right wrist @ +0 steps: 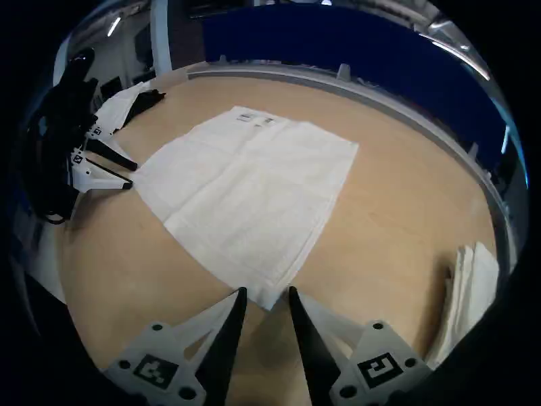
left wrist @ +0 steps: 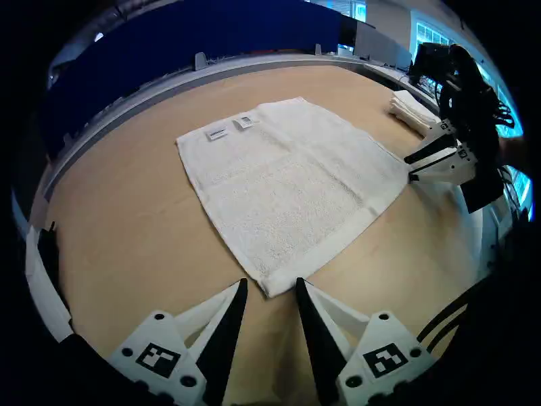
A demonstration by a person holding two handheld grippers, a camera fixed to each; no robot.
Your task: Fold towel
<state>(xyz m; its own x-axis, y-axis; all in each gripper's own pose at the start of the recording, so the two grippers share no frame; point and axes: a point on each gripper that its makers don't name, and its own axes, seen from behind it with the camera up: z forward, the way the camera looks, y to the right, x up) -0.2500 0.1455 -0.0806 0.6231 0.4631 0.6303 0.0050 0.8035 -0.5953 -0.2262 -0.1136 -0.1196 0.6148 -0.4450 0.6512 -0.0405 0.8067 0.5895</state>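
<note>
A white towel (left wrist: 291, 183) (right wrist: 247, 189) lies spread flat on the wooden table (left wrist: 135, 223), with two small labels (left wrist: 218, 133) along its far edge. In the left gripper view, my left gripper (left wrist: 270, 289) is open, and the towel's near corner reaches just between its fingertips. In the right gripper view, my right gripper (right wrist: 266, 296) is open around the opposite corner in the same way. Each gripper also appears in the other's view, low at a towel corner: the right gripper (left wrist: 410, 169) and the left gripper (right wrist: 130, 174).
A stack of folded white towels (left wrist: 412, 108) (right wrist: 466, 291) sits near the table's edge beside the right gripper's side. A blue partition (left wrist: 203, 34) runs along the table's far edge. A black object (right wrist: 145, 101) lies on white cloth behind the left gripper.
</note>
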